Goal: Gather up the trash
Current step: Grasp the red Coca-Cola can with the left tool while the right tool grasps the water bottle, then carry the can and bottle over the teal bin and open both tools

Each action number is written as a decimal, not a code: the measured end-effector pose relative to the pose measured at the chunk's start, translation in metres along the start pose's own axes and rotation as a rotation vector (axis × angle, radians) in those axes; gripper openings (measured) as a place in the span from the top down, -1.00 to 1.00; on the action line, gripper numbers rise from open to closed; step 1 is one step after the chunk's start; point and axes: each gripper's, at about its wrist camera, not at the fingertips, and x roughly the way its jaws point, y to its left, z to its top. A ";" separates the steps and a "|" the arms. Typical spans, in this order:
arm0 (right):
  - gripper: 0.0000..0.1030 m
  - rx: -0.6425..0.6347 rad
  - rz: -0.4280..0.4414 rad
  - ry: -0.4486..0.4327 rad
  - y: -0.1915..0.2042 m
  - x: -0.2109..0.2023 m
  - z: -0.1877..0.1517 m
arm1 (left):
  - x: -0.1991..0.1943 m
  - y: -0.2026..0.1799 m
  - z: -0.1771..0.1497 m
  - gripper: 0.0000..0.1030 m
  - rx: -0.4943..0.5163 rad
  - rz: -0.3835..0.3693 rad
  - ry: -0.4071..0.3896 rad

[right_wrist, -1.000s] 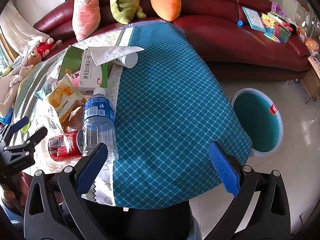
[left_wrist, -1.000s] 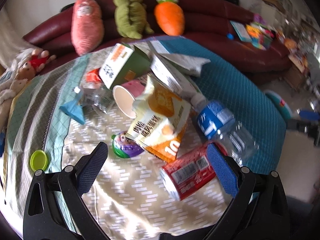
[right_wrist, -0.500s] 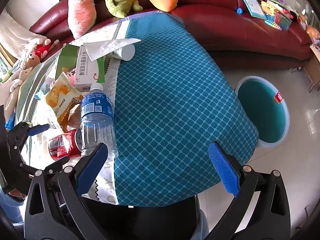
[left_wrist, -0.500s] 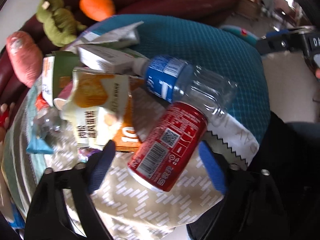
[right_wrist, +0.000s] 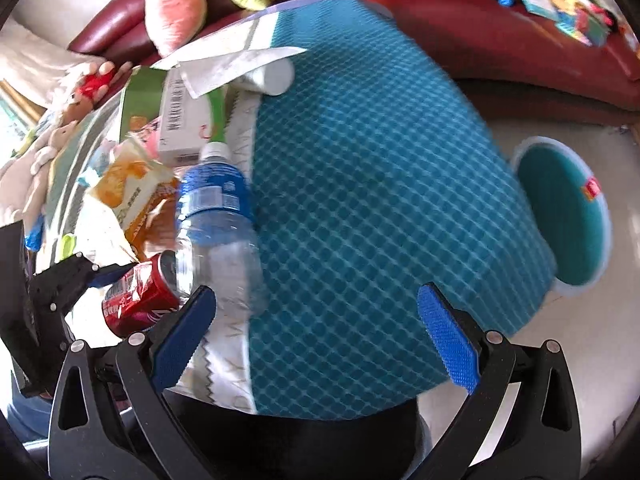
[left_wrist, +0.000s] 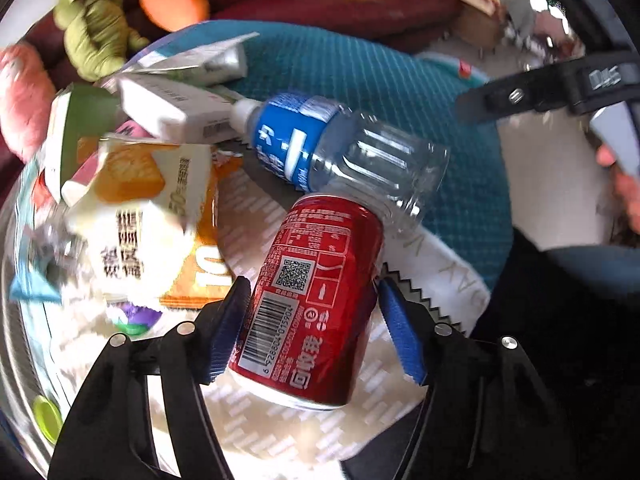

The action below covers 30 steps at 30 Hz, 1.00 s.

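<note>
Teal cloth (right_wrist: pixel 380 200) (sofa (right_wrist: pixel 500 40) behind).

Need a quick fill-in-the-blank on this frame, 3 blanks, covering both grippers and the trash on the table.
1. The left gripper has its blue pads on either side of the red ______ can.
2. The clear plastic bottle with the blue label lies on its ______.
3. The right gripper is ______ and holds nothing, above the teal quilted tablecloth.

Missing words: soda; side; open
</note>
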 end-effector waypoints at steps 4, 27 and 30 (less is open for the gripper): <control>-0.88 -0.050 0.068 0.053 0.021 0.020 0.021 | -0.014 0.023 -0.004 -0.29 -0.117 -0.052 -0.051; -0.21 -0.079 0.220 0.179 0.035 0.067 0.043 | -0.007 0.027 -0.006 -0.25 -0.241 -0.102 -0.020; -0.21 -0.049 0.237 0.141 0.016 0.051 0.042 | -0.017 0.023 0.006 -0.25 -0.257 -0.100 -0.048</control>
